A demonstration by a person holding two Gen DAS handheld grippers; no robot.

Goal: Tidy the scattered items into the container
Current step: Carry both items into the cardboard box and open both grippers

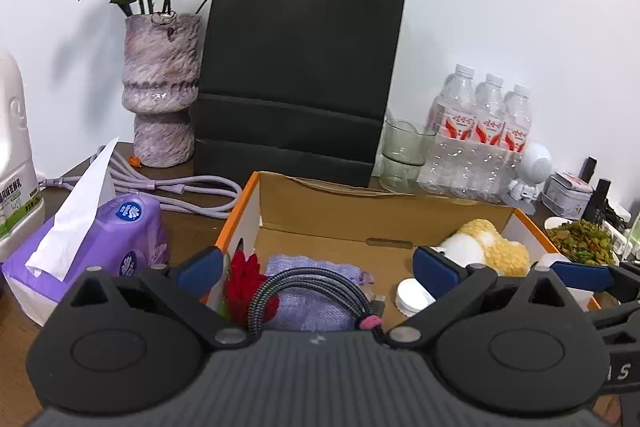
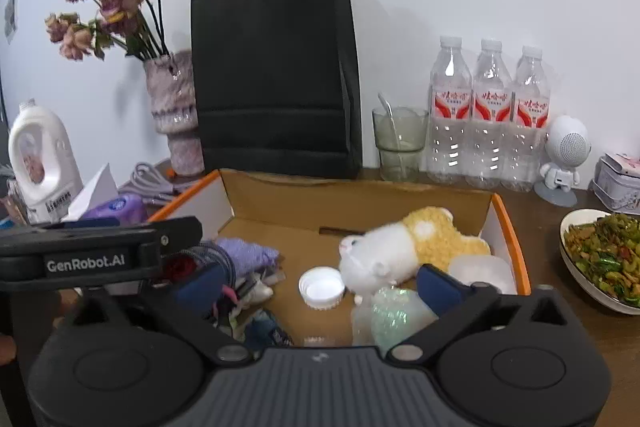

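Brown table [image 2: 560,339] against a white wall, cardboard box [image 1: 384,203] at its centre. Inside the box: plush toy [image 2: 400,247], white lid [image 2: 322,286], lilac cloth [image 1: 308,301], braided cable [image 1: 316,287]. Left gripper [image 1: 316,267] and right gripper [image 2: 316,285] — both held over the box, tilted downward, jaws spread wide, nothing clamped. Step judged: release done; next, any item left outside the box is to be sought.

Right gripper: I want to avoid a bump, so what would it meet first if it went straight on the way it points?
Probably the plush toy lying in the box; the right gripper points down at it with open jaws. The white cap lies just beside that line; depth is unclear.
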